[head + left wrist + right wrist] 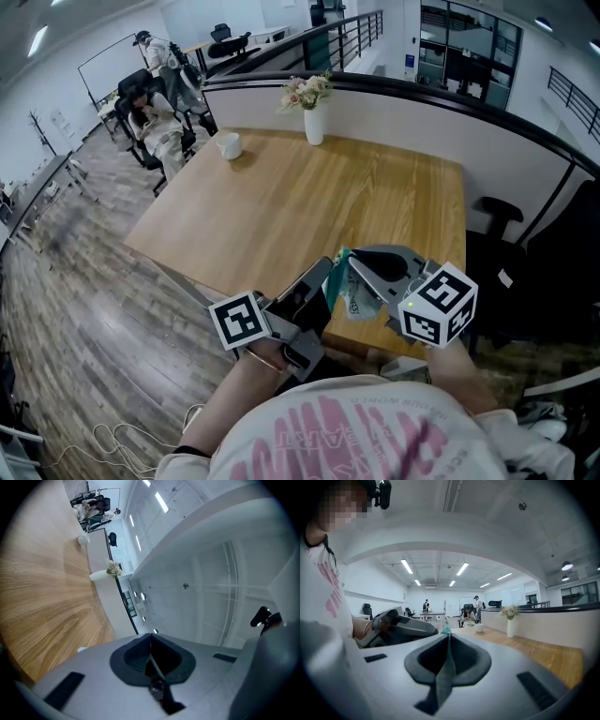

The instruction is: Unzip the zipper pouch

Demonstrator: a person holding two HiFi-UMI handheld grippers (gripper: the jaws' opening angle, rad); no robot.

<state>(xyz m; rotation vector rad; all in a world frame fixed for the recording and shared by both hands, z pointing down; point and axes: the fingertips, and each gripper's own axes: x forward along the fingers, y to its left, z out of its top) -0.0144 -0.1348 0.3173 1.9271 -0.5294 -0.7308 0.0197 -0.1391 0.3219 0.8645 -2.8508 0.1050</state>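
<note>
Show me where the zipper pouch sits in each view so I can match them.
Head view: zipper pouch low centre, at the table's near edge.
Left gripper view: only a thin edge pinched in the jaws, bottom centre.
Right gripper view: teal strip in the shut jaws, bottom centre.
Shared landmark: flower vase.
</note>
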